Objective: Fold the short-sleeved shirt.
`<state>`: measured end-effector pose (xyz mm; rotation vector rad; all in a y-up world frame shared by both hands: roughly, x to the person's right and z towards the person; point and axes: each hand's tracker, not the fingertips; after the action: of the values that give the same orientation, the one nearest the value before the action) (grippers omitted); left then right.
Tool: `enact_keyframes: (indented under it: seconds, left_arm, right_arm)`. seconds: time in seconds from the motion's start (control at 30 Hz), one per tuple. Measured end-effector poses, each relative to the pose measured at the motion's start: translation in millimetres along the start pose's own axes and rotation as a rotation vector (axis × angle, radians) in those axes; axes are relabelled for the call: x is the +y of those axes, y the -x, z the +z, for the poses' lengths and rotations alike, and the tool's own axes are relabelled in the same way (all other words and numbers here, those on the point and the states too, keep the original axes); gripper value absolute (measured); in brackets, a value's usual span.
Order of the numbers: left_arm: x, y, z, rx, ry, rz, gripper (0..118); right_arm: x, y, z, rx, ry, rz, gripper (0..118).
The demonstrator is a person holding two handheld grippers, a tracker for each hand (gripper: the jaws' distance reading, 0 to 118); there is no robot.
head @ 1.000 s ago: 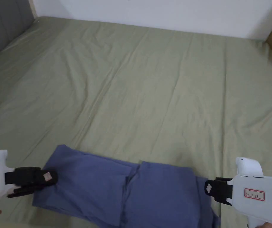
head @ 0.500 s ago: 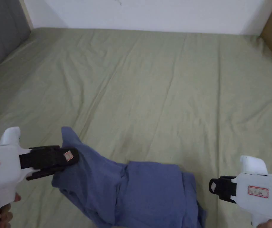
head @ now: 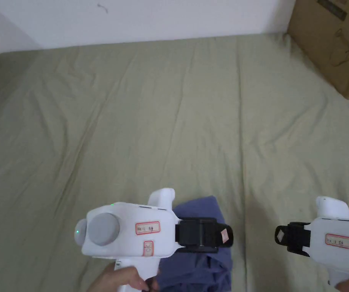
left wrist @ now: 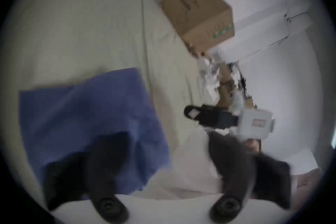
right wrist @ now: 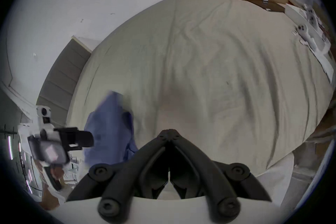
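Blue shirt (head: 204,266) bunched on bed (head: 169,125) at near edge, well away from cardboard box (head: 333,42); long axis runs toward far wall. Left tongs (head: 225,234) over shirt, jaws spread wide, cloth beside one jaw, no clamp. Right tongs (head: 281,235) beside shirt on box side, apart from it, jaws together, empty.

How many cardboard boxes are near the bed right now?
1 clear: a cardboard box at the bed's far right corner. Brown clutter below it in the left gripper view may be more cardboard; too blurred to tell.
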<state>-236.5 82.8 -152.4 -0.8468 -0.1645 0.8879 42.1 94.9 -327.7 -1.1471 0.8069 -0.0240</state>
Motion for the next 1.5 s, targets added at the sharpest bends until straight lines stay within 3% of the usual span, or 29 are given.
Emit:
enact_keyframes:
  seconds: [0.03,0.07,0.2,0.27,0.3,0.33,0.37,0.4,0.63,0.9,1.07,1.33,1.5]
  left_arm:
    - [-2.0,-0.8,-5.4,0.052,0.023,-0.018,113]
    - [-3.9,-1.9,-4.8,0.086,0.003,-0.037,118]
    - [-1.0,-1.1,28.8,0.049,-0.054,-0.044,109]
    - [2.1,7.2,50.3,0.019,-0.121,0.025,90]
    - [3.3,13.5,60.0,0.027,-0.156,0.055,70]
    - [3.6,19.2,65.9,0.038,-0.174,0.078,32]
    - [3.4,25.2,68.8,0.081,-0.188,0.089,8]
    - [2.2,30.8,71.3,0.136,-0.196,0.093,5]
    - [-12.5,58.5,47.6,0.112,-0.154,0.188,5]
    - [-29.0,42.3,-24.0,0.068,0.027,0.167,3]
    - [-36.7,13.2,-48.5,0.084,0.109,0.014,3]
    - [-32.0,2.2,-78.8,0.078,0.154,0.009,3]
    - [-31.6,-7.2,-54.9,0.029,0.11,-0.01,3]
  right_arm:
    - [-1.0,-3.3,1.4,-0.008,0.003,-0.007,0]
    - [-2.3,-6.2,3.7,-0.014,0.0,-0.014,0]
    - [-3.9,-11.9,8.3,-0.019,-0.006,-0.031,0]
    - [-4.1,-11.9,6.6,-0.024,-0.006,-0.032,0]
    - [-3.5,-11.6,5.5,-0.023,-0.005,-0.034,0]
    - [-3.6,-11.2,4.5,-0.018,-0.004,-0.036,0]
    - [-3.6,-10.2,3.5,-0.01,0.0,-0.036,0]
    - [-3.7,-8.1,2.8,-0.007,0.001,-0.029,0]
    - [2.1,-2.9,2.0,-0.003,0.003,-0.005,0]
    - [0.6,-7.4,6.9,-0.01,-0.003,-0.015,0]
    - [-4.9,-13.0,11.4,-0.011,-0.004,-0.031,0]
    - [-9.0,-21.5,16.9,-0.025,-0.003,-0.043,0]
    - [-7.0,-16.6,14.8,-0.025,0.004,-0.019,0]
